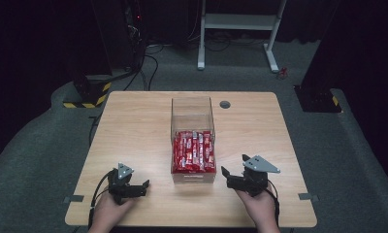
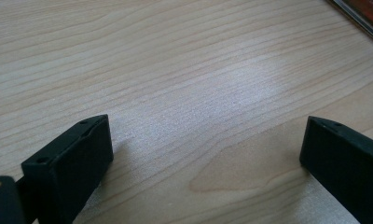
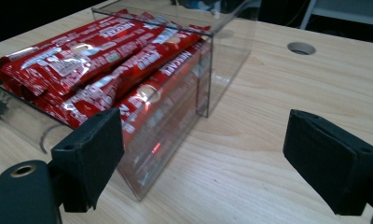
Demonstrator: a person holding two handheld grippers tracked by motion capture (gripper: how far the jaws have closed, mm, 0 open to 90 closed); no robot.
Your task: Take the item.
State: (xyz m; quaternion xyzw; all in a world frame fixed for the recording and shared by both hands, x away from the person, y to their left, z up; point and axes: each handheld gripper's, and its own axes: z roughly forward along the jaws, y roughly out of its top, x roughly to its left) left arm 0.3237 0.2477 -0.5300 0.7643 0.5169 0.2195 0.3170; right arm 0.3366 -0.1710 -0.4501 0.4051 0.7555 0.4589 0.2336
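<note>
Dim room, grey carpet floor (image 1: 37, 160), white desk frame (image 1: 238, 22) behind, black stands with hazard-striped bases (image 1: 88, 94)

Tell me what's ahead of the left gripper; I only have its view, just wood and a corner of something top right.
Observer: That corner is a clear box mid-table, open at the top.
Operator: Anything in it?
Observer: Red packets, stacked in the near half; the far half looks empty.
Operator: Where's the right gripper?
Observer: Right gripper sits open beside the box's near right corner, holding nothing. Left gripper is open too, left of the box.
</note>
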